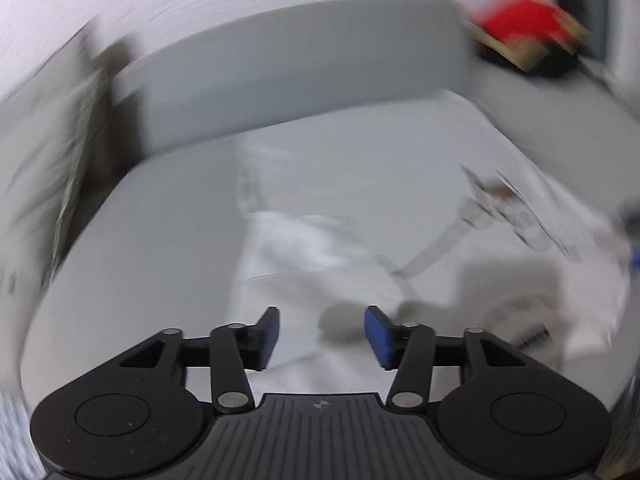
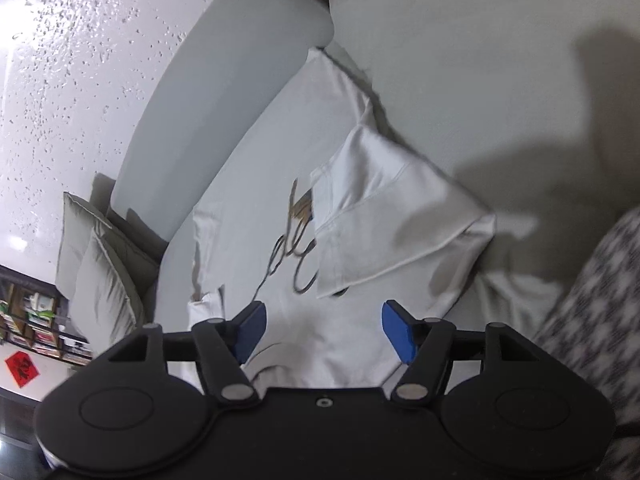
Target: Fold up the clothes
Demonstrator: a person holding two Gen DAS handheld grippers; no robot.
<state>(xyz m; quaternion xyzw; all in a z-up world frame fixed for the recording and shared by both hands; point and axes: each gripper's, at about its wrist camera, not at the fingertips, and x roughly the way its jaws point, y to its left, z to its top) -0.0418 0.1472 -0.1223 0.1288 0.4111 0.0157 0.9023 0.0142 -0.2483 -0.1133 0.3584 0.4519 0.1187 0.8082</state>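
Observation:
A white T-shirt with dark script lettering lies spread on a pale grey sofa seat. One sleeve is folded over onto the shirt's front and covers part of the lettering. My right gripper hovers open just above the shirt's near part, nothing between its blue pads. In the blurred left wrist view the same white shirt lies ahead, its print at the right. My left gripper is open over the cloth, holding nothing.
The sofa backrest runs along a white wall. Grey cushions lean at the sofa's end, with a bookshelf beyond them. A red item sits at the far right corner. Checkered fabric shows at the right edge.

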